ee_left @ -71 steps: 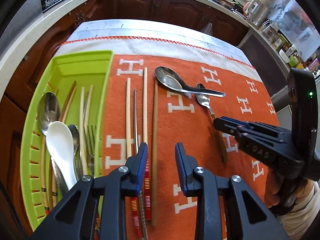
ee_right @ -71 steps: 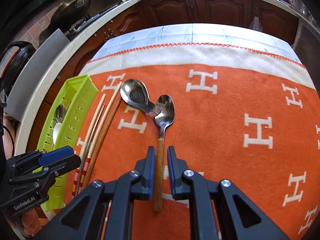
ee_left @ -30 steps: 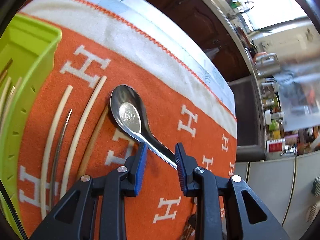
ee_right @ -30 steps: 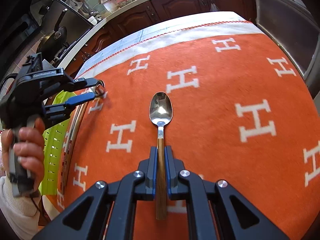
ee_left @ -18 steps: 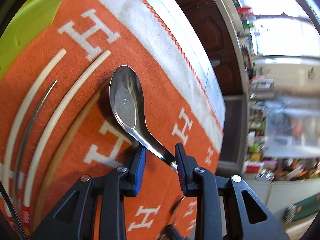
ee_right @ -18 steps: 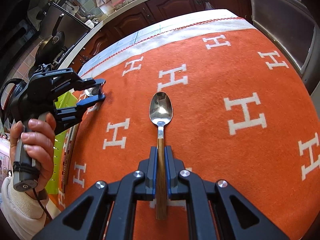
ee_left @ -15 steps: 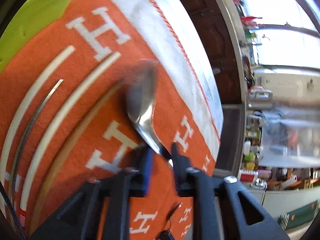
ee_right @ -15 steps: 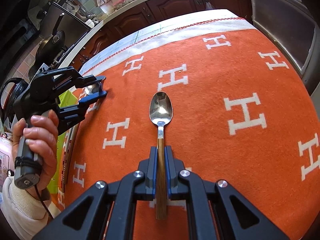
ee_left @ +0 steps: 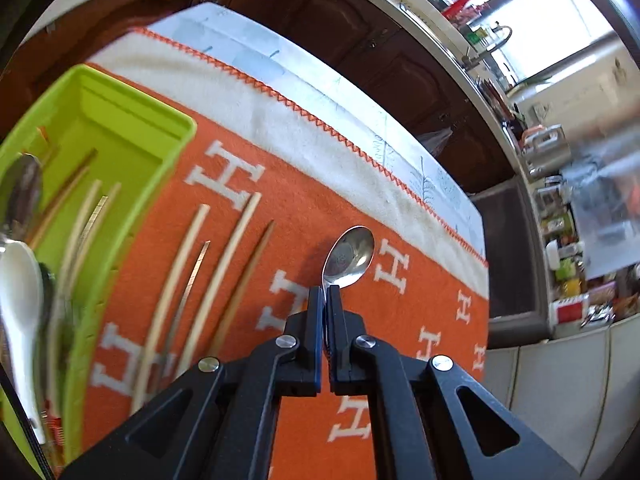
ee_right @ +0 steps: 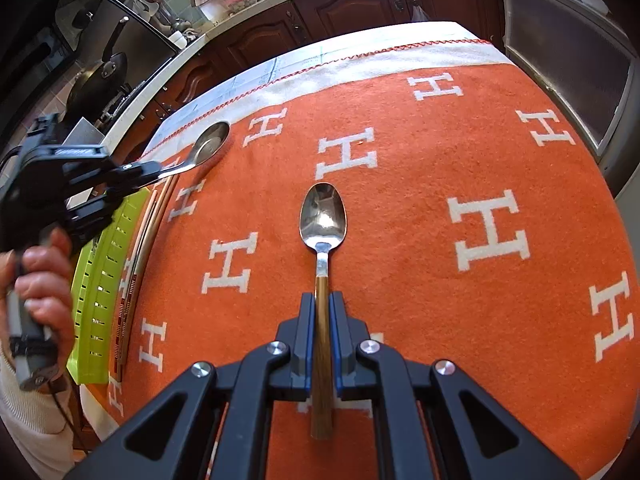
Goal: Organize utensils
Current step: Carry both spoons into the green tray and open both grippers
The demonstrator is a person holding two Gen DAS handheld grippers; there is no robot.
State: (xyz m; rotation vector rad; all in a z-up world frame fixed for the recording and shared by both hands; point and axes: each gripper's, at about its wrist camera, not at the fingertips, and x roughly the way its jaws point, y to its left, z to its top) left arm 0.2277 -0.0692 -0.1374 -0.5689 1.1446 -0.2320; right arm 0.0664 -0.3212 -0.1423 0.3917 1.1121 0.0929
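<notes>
My left gripper point(ee_left: 325, 294) is shut on the handle of a steel soup spoon point(ee_left: 349, 257) and holds it above the orange cloth; it also shows in the right wrist view point(ee_right: 210, 145), lifted at the left. My right gripper point(ee_right: 322, 300) is shut on the wooden handle of a steel spoon point(ee_right: 323, 214), bowl pointing away over the cloth. A green utensil tray point(ee_left: 132, 120) at the left holds spoons, a white ladle spoon point(ee_left: 18, 280) and chopsticks. Several chopsticks point(ee_left: 236, 248) lie on the cloth beside the tray.
The orange cloth with white H marks point(ee_right: 440, 152) covers the table, with a white border point(ee_left: 304, 136) at the far edge. Dark wooden cabinets point(ee_right: 352, 4) stand behind. The person's left hand point(ee_right: 44, 284) and the tray's slotted side point(ee_right: 108, 264) are at the left.
My left gripper has closed on the soup spoon's handle and lifted it off the cloth, swinging back toward the tray side. My right gripper still holds the wooden-handled spoon.
</notes>
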